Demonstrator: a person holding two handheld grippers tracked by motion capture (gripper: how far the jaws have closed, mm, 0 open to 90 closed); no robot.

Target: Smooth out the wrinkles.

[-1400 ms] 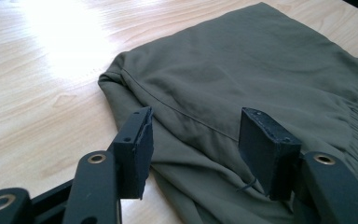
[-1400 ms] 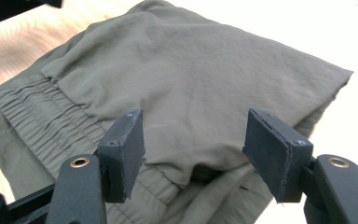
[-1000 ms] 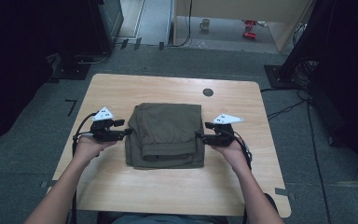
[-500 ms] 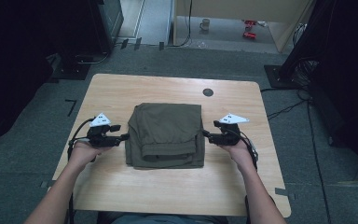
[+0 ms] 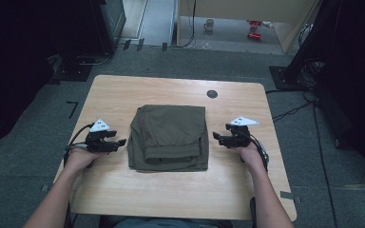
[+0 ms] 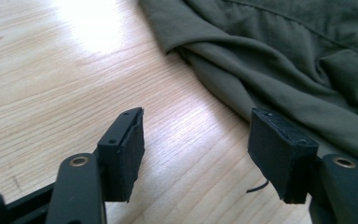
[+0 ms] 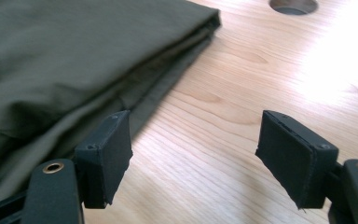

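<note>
A folded olive-green garment [image 5: 168,137] lies flat in the middle of the wooden table [image 5: 123,95]. My left gripper [image 5: 122,142] hovers low just left of its left edge, pointing at it without touching. In the left gripper view the jaws [image 6: 198,121] stand apart over bare wood, with the garment [image 6: 284,56] just beyond. My right gripper [image 5: 215,136] sits just right of the cloth's right edge, also apart from it. Its jaws [image 7: 196,121] gape over bare wood beside the folded edge [image 7: 74,56]. Both pairs of jaws have just been opening, and nothing is between them.
A round cable hole [image 5: 212,93] sits in the table's far right part, also seen as a hole [image 7: 292,4] ahead of the right gripper. Dark equipment [image 5: 90,23] and cables [image 5: 294,111] stand on the floor around the table. A mug [image 5: 209,23] sits far back.
Both grippers have drawn outward from the garment's side edges and sunk toward the table. The garment lies as before.
</note>
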